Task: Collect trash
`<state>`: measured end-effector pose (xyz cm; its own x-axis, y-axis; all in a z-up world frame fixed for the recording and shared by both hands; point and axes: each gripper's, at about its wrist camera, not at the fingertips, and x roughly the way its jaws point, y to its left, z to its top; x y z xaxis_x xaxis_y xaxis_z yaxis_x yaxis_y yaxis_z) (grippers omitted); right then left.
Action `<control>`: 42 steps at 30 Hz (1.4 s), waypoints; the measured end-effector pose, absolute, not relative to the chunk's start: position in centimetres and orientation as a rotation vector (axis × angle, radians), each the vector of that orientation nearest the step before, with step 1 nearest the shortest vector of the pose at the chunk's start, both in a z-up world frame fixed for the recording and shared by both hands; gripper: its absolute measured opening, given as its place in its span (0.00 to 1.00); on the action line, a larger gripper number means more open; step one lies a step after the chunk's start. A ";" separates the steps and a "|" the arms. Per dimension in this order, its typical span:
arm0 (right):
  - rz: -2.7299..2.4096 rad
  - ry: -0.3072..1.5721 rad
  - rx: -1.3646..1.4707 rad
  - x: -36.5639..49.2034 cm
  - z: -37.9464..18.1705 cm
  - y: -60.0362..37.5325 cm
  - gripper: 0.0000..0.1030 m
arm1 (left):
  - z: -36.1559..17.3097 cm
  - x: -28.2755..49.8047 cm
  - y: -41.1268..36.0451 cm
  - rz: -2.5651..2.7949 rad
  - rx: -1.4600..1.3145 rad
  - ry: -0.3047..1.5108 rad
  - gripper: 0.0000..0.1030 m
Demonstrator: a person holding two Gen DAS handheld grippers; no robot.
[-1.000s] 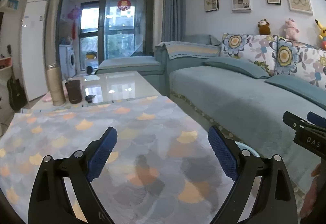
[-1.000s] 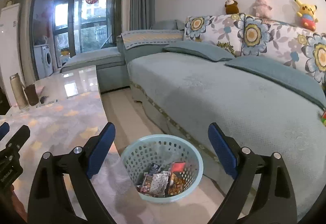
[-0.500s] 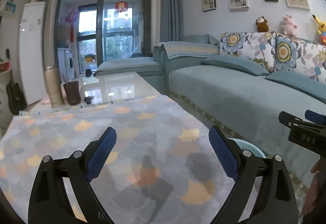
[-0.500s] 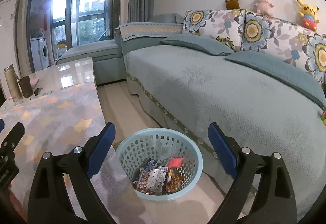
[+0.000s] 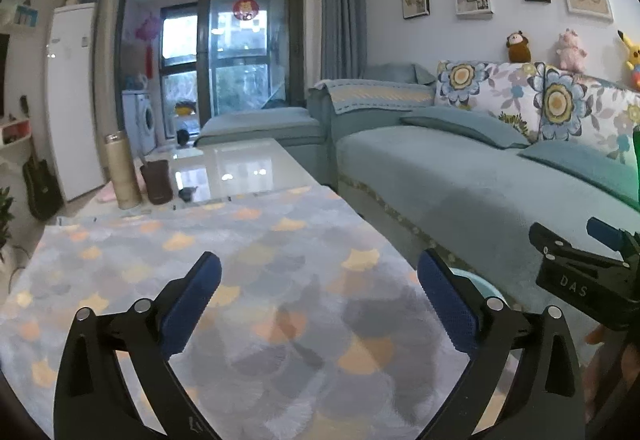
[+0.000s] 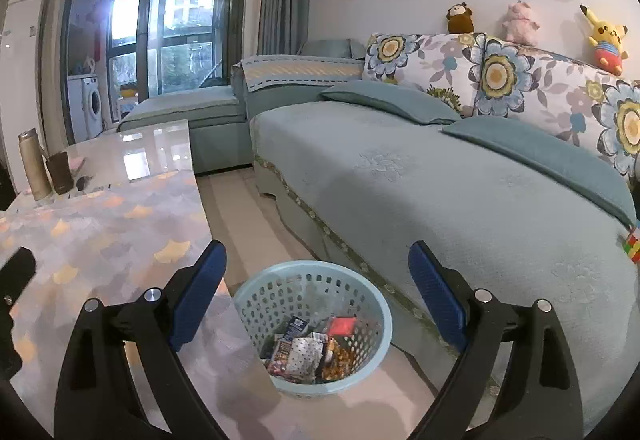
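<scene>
A light blue perforated basket (image 6: 362, 300) stands on the floor between the table and the sofa, holding several snack wrappers (image 6: 308, 350). My right gripper (image 6: 316, 292) is open and empty, hovering above and just in front of the basket. My left gripper (image 5: 320, 304) is open and empty above the patterned tablecloth (image 5: 192, 252). A sliver of the basket rim (image 5: 476, 280) shows past the left gripper's right finger. The right gripper's body (image 5: 580, 280) shows at the right edge of the left wrist view.
A teal sofa (image 6: 440, 175) with floral cushions runs along the right. A tan thermos (image 5: 122, 171), a dark cup (image 5: 157, 181) and a small dark object (image 5: 186, 193) stand on the glossy far part of the table. A colourful cube (image 6: 632, 248) lies on the sofa.
Both grippers have lifted and pulled back slightly, staying open. The basket has shifted a little toward the centre of the right wrist view.
</scene>
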<state>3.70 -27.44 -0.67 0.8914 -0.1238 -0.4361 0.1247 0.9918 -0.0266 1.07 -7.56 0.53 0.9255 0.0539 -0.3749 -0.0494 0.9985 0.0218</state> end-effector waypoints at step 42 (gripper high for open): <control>-0.124 0.463 -0.004 4.2 -1.1 -27.9 0.88 | -0.3 1.4 -8.4 0.120 0.031 0.423 0.93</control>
